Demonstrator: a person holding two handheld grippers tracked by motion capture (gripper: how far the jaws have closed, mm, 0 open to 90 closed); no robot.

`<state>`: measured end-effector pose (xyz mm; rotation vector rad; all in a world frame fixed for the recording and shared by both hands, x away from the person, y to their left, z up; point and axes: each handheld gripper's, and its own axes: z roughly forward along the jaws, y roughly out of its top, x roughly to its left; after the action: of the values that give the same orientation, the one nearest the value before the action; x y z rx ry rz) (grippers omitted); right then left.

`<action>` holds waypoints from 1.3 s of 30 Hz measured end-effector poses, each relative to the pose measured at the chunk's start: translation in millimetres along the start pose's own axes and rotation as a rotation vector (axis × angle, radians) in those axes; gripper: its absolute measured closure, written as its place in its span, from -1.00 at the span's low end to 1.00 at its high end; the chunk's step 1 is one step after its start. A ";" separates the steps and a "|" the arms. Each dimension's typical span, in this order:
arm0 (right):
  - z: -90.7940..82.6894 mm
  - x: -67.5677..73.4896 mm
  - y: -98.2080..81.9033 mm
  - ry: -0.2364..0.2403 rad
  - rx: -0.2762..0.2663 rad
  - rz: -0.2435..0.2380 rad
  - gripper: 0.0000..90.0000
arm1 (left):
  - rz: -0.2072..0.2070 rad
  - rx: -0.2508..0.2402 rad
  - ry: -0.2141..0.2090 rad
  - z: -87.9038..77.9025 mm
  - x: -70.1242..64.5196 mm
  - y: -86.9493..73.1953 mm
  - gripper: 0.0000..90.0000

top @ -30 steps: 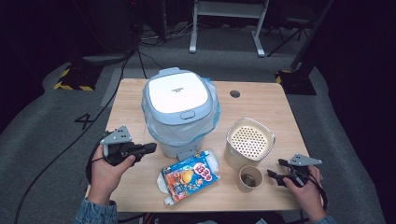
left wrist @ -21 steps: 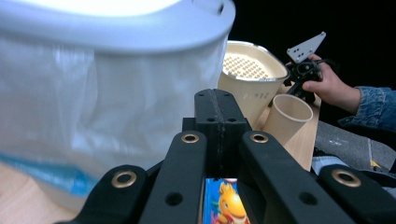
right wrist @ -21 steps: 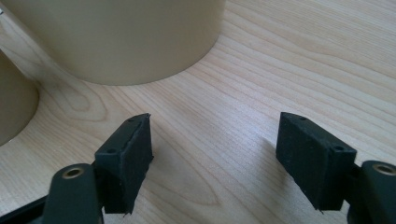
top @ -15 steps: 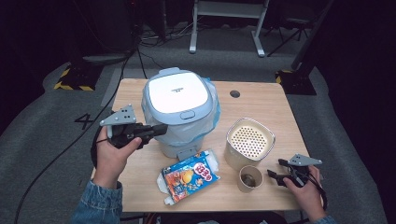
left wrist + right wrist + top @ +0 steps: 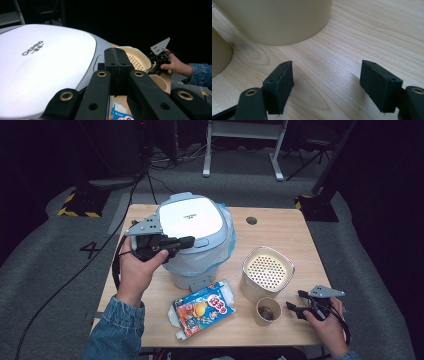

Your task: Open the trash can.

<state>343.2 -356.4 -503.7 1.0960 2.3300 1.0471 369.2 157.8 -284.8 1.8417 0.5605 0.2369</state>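
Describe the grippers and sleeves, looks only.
Both grippers are black with two blocky padded jaws, brass-coloured rivets at the linkages. Left gripper and right gripper each carry a grey three-cornered plate with small holes and trail a black cable. The person wears blue denim sleeves.

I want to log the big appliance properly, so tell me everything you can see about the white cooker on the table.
The cooker is a rounded appliance with a glossy white lid bearing small grey lettering, set in a pale grey-blue plastic-looking body. The lid is down. A light blue film or bag wraps its sides. It stands upright on the left half of the wooden table, behind a colourful snack packet. A small grey part juts from its base at the front. The left tool, jaws shut, is at the lid's front-left edge; whether it touches is unclear.
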 end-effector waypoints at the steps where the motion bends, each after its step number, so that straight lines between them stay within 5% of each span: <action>1: 0.0 0.0 0.0 0.000 0.000 0.000 -0.39 | 0.000 0.000 0.000 0.0 0.0 0.0 1.00; 8: 0.0 0.0 0.0 0.000 0.000 0.000 -0.39 | 0.002 0.042 0.025 16.0 -1.8 0.9 0.99; 11: 0.0 0.0 0.0 0.000 0.000 0.001 -0.39 | 0.036 0.071 0.066 21.6 -2.5 2.2 0.97; 18: 0.0 0.0 0.0 0.000 0.000 0.001 -0.39 | 0.049 0.076 0.091 23.9 -1.8 3.7 0.99; 24: 0.0 0.0 0.0 0.000 0.000 0.001 -0.39 | 0.109 0.108 0.138 25.2 -6.2 7.7 0.98; 39: 0.0 0.0 0.0 0.000 0.000 0.000 -0.39 | 0.121 0.149 0.146 27.3 -9.2 11.5 0.99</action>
<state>343.2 -356.4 -503.7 1.0964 2.3299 1.0475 376.0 127.6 -282.3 2.0169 0.5807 0.4228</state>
